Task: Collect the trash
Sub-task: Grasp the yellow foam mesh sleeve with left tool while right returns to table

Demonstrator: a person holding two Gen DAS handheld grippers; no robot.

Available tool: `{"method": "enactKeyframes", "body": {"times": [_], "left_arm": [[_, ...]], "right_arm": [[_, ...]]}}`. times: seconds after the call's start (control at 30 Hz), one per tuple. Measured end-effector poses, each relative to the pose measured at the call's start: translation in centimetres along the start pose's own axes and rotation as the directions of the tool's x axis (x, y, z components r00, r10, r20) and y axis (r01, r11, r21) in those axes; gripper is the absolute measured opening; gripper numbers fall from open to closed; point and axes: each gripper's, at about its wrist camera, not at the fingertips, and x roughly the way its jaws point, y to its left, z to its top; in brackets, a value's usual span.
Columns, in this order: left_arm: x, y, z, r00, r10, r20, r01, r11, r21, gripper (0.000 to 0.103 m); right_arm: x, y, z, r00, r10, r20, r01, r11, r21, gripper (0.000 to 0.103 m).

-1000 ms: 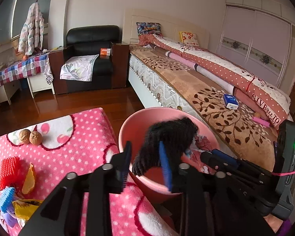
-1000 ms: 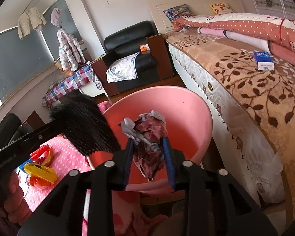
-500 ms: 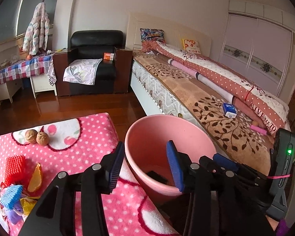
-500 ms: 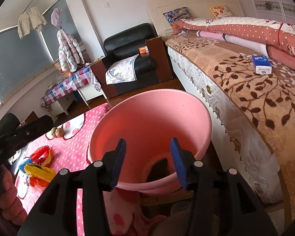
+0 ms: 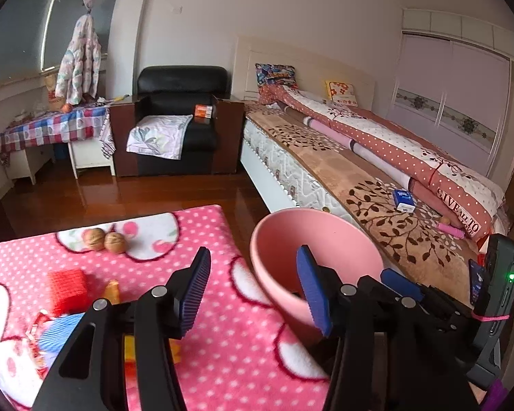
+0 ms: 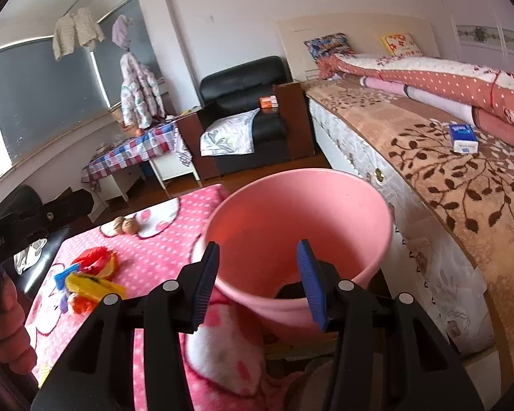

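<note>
A pink bucket point(image 5: 346, 239) stands between the pink polka-dot table point(image 5: 222, 342) and the bed; it also shows in the right wrist view point(image 6: 325, 205), with a dark object at its bottom point(image 6: 289, 291). My left gripper point(image 5: 253, 291) is open and empty, above the table edge beside the bucket. My right gripper point(image 6: 258, 279) is open and empty, over the bucket's near rim. Colourful wrappers and scraps point(image 6: 85, 281) lie on the table's left side, with a red mesh piece point(image 5: 66, 289) among them.
Two walnuts point(image 5: 104, 239) lie at the table's far side. The bed point(image 5: 377, 178) runs along the right with a blue tissue pack point(image 5: 403, 200). A black armchair point(image 5: 181, 120) and a checkered side table point(image 5: 51, 126) stand at the back.
The left gripper let go of the black fuzzy item and the right gripper let go of the crumpled paper, both over the bucket. Both opened and drew back toward the table.
</note>
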Motion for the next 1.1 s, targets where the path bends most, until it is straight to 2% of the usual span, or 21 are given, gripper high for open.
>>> {"method": "enactKeyframes", "body": {"times": [0.37,0.53,0.67,0.9,1.1], "left_arm": [[-7.3,6.3,-2.3,0.993,0.11,0.037,-0.108,0.993,-0.04,0.053],[-10.5,10.0,-4.0,0.99,0.141,0.016,-0.14,0.988,-0.072,0.053],[-12.8,12.1,-6.1,0.987,0.158,-0.015,-0.159,0.985,-0.062,0.053],[-15.6,13.9,-11.3,0.989,0.095,-0.118,-0.098,0.995,-0.019,0.053],[-15.5,13.6,-15.4,0.974,0.004,-0.225,-0.001,1.0,0.01,0.053]], "right_arm": [[-1.6,5.2,-1.3,0.993,0.109,-0.045,-0.113,0.99,-0.089,0.048],[-1.8,7.7,-2.4,0.98,0.173,-0.1,-0.186,0.973,-0.136,0.048],[-1.9,9.4,-3.3,0.967,0.213,-0.141,-0.235,0.959,-0.161,0.048],[-1.5,11.9,-4.2,0.949,0.239,-0.207,-0.279,0.94,-0.197,0.048],[-1.3,13.5,-4.9,0.938,0.246,-0.245,-0.302,0.927,-0.221,0.048]]}}
